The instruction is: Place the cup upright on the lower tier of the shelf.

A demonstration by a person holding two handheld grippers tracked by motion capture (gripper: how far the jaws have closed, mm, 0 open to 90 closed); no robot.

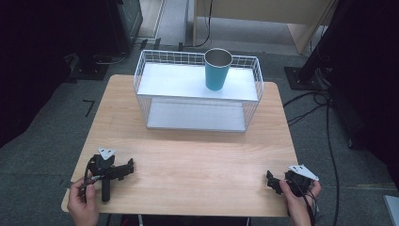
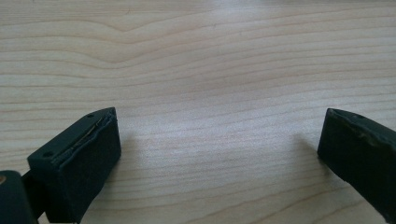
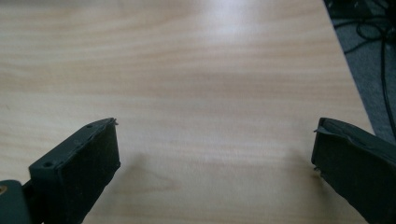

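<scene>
A teal cup [image 1: 217, 69] stands upright on the top shelf of a white wire rack [image 1: 197, 89] at the far side of the wooden table [image 1: 188, 160]. My left gripper [image 1: 127, 168] rests near the table's front left corner, held by a hand. Its jaws stand wide apart with only bare wood [image 2: 219, 135] between them. My right gripper [image 1: 274, 181] sits near the front right corner, also hand-held. Its jaws are spread wide over bare wood [image 3: 215, 144] too. Both grippers are far from the cup.
The rack has a lower shelf [image 1: 195, 117] with nothing on it. Cables [image 1: 324, 117] trail on the grey floor to the right of the table. The table's right edge [image 3: 348, 70] runs close to the right gripper.
</scene>
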